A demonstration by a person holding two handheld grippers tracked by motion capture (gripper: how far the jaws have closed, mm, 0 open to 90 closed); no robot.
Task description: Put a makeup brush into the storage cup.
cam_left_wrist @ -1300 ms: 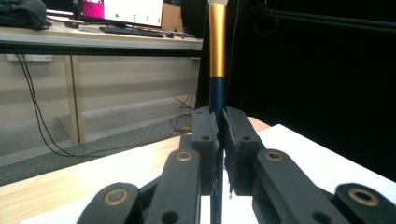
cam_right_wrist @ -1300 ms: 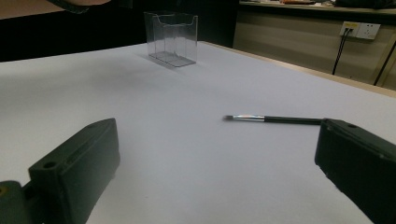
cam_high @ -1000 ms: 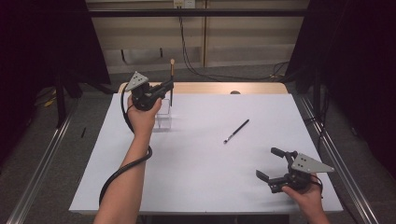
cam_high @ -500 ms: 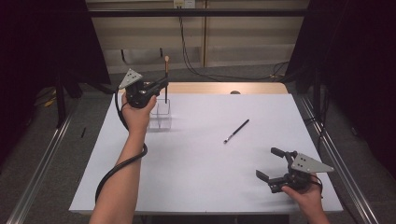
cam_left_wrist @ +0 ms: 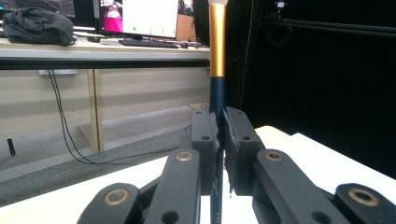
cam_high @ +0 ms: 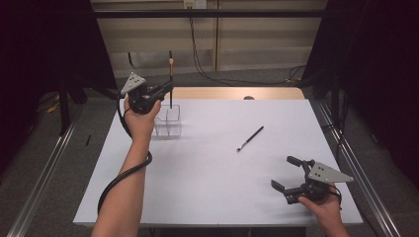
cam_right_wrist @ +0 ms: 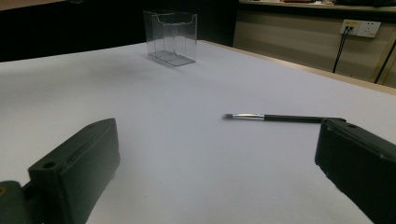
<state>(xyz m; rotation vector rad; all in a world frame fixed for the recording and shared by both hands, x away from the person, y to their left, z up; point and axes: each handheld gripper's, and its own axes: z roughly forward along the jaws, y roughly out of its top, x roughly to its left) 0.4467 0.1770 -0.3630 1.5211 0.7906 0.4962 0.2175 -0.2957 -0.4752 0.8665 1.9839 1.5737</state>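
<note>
My left gripper (cam_high: 167, 92) is shut on a brush (cam_high: 171, 74) with a dark handle and a gold band, held upright; the left gripper view shows the handle (cam_left_wrist: 216, 51) pinched between the pads of that gripper (cam_left_wrist: 220, 133). The brush's lower end hangs at the top of a clear plastic holder (cam_high: 168, 124) standing at the table's far left. A second, thin black brush (cam_high: 250, 138) lies flat mid-table, also seen as the brush (cam_right_wrist: 285, 118) in the right gripper view. My right gripper (cam_high: 288, 174) rests open near the front right edge, nothing between its jaws (cam_right_wrist: 219, 144).
A white sheet covers the table (cam_high: 207, 192). The clear holder (cam_right_wrist: 170, 37) has two compartments and looks empty. Metal rails run along both sides of the table, and cables hang by the back wall.
My left gripper has shifted slightly left with the brush still in its grip, and the brush stands a little higher. The right gripper has not moved.
</note>
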